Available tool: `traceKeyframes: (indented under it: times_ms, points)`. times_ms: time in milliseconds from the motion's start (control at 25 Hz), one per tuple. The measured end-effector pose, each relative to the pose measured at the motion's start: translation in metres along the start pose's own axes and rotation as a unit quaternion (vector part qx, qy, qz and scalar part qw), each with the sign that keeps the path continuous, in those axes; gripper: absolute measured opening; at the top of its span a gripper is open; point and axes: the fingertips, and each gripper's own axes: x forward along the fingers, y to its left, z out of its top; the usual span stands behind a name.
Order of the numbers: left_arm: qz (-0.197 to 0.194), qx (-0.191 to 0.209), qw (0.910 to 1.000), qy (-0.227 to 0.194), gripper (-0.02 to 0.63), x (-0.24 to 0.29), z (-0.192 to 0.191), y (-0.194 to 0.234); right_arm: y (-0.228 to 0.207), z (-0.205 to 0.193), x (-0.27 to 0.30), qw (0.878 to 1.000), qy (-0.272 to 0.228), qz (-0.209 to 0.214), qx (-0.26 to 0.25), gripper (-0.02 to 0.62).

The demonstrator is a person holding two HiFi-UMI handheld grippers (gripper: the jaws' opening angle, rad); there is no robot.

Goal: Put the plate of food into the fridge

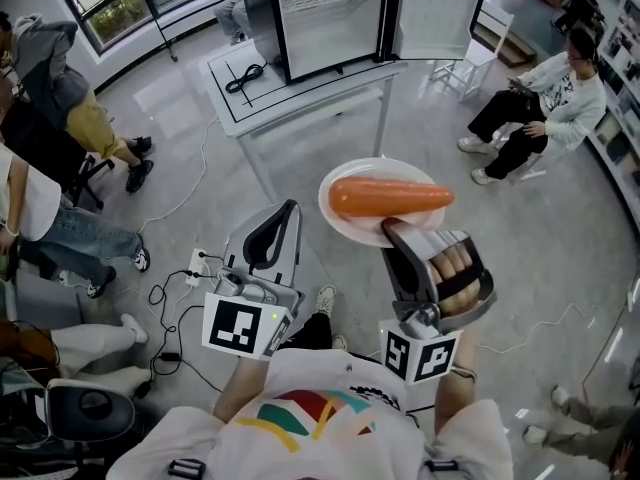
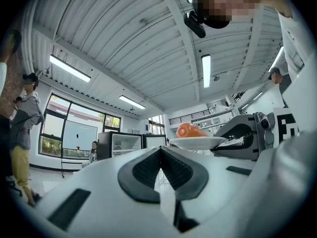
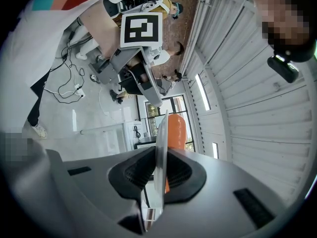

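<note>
A white plate (image 1: pixel 352 220) carries a long orange piece of food (image 1: pixel 390 197). My right gripper (image 1: pixel 397 233) is shut on the plate's near rim and holds it level in the air. In the right gripper view the plate (image 3: pixel 161 138) stands edge-on between the black pads, with the orange food (image 3: pixel 176 129) beyond them. My left gripper (image 1: pixel 285 216) hangs to the plate's left, shut and empty, its pads meeting (image 2: pixel 159 150). From it I see the plate (image 2: pixel 195 142) and the food (image 2: pixel 190 130) to the right. The fridge (image 1: pixel 330 18) stands ahead on a white table (image 1: pixel 300 93), its door (image 1: pixel 440 13) swung open.
A person sits on a chair at the right (image 1: pixel 545 108), and other people sit at the left (image 1: pixel 60 98). Cables and a power strip (image 1: pixel 195 266) lie on the grey floor below my left gripper. A black cable (image 1: pixel 245 76) rests on the table beside the fridge.
</note>
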Motion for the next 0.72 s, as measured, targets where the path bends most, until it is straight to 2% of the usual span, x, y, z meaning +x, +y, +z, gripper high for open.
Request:
traceKeyframes:
  times_ms: [280, 720]
  points:
    - [0.000, -0.010, 0.9999, -0.006, 0.005, 0.026, -0.005, 0.018, -0.007, -0.011, 0.024, 1.000, 0.008, -0.002, -0.003, 0.040]
    - [-0.011, -0.018, 0.9997, -0.011, 0.005, 0.109, -0.018, 0.079, -0.019, -0.041, 0.119, 1.000, 0.022, 0.005, -0.008, 0.040]
